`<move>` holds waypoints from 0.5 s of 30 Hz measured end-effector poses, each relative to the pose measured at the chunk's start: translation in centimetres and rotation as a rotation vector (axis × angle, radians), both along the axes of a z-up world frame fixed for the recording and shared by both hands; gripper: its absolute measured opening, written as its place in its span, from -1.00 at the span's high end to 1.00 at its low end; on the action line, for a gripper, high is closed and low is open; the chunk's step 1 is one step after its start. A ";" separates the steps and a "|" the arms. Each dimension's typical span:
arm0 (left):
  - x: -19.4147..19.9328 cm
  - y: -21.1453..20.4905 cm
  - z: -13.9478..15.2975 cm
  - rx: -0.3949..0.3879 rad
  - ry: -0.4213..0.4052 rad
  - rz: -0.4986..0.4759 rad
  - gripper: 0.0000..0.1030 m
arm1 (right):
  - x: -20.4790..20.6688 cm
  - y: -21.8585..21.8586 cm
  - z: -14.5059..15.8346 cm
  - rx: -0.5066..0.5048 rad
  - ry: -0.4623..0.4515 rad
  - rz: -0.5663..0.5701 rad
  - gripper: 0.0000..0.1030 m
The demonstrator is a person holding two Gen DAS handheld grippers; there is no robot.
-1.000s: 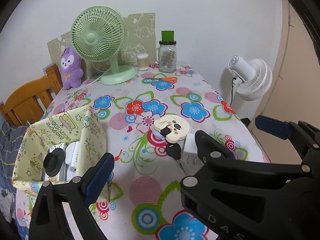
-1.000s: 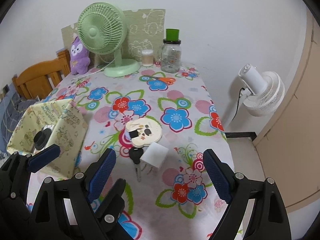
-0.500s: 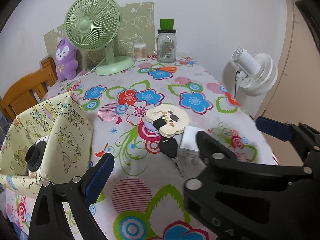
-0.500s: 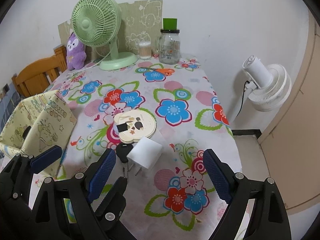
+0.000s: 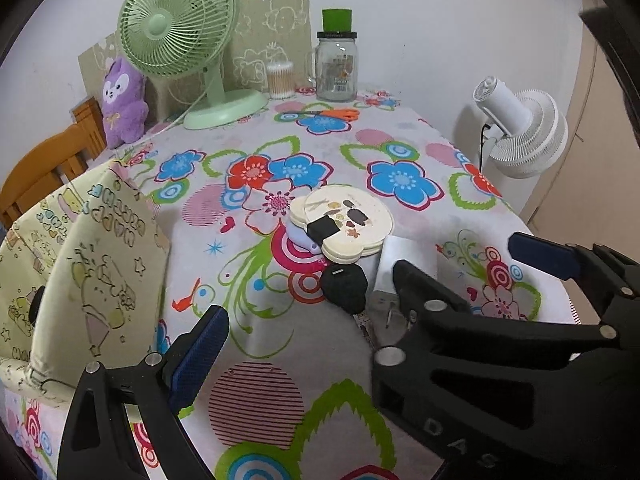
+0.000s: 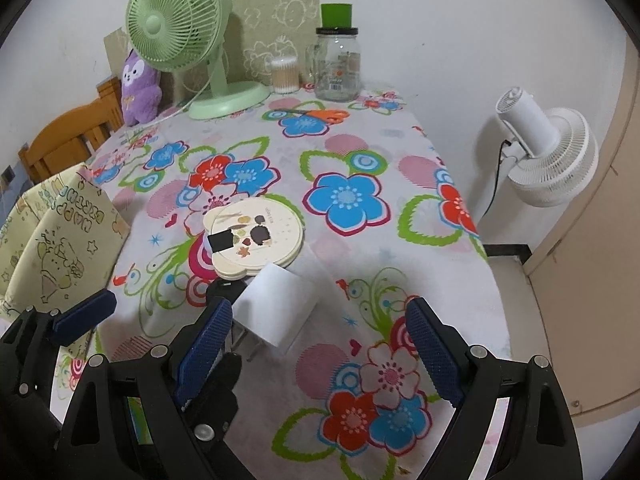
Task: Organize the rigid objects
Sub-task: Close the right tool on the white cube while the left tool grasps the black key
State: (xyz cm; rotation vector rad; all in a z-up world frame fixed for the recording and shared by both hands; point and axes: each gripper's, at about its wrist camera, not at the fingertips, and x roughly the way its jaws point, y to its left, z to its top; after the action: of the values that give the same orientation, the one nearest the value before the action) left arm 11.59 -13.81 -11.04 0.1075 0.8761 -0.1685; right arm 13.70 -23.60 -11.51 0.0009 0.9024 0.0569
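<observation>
We look along two handheld grippers over a table covered with a bright flowered cloth.

At the table's left edge stands a pale yellow fabric storage box printed with cartoon drawings, its mouth open upward. Behind it a wooden chair shows past the table's left side.

Along the far edge, from left to right, sit a purple plush toy, a green desk fan, a small tub of cotton swabs and a glass jar with a green cup on its lid. Orange-handled scissors lie just in front of the jar.

Near the middle of the table, toward the near edge, the loose items cluster together. A cream round compact with a black tag lies flat. A black car key touches its near side. A white plug adapter lies just right of the key, prongs pointing toward us.

Our left gripper hovers at the near edge with jaws spread wide, holding nothing. Our right gripper is also spread wide and empty, its left finger just beside the adapter.

Beyond the table's right edge a white floor fan stands against the wall.
</observation>
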 end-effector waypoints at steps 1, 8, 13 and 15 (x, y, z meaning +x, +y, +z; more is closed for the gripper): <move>0.1 -0.1 -0.1 0.006 0.003 -0.001 -0.89 | 0.2 0.1 -0.2 0.004 0.005 0.004 -0.73; 1.2 0.5 -1.0 0.002 0.038 0.019 -0.87 | 1.2 0.7 -1.2 0.025 0.029 0.011 -0.62; 1.7 1.3 -1.4 -0.022 0.062 0.041 -0.86 | 1.8 1.1 -1.7 0.051 0.062 0.021 -0.50; 1.8 1.4 -1.6 -0.018 0.070 0.045 -0.86 | 2.0 1.1 -2.1 0.078 0.079 0.023 -0.46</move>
State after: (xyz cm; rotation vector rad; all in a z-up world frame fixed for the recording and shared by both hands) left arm 13.39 -12.38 -12.63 0.0649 0.9462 -0.1387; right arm 15.69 -22.52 -13.62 0.0659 0.9789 0.1142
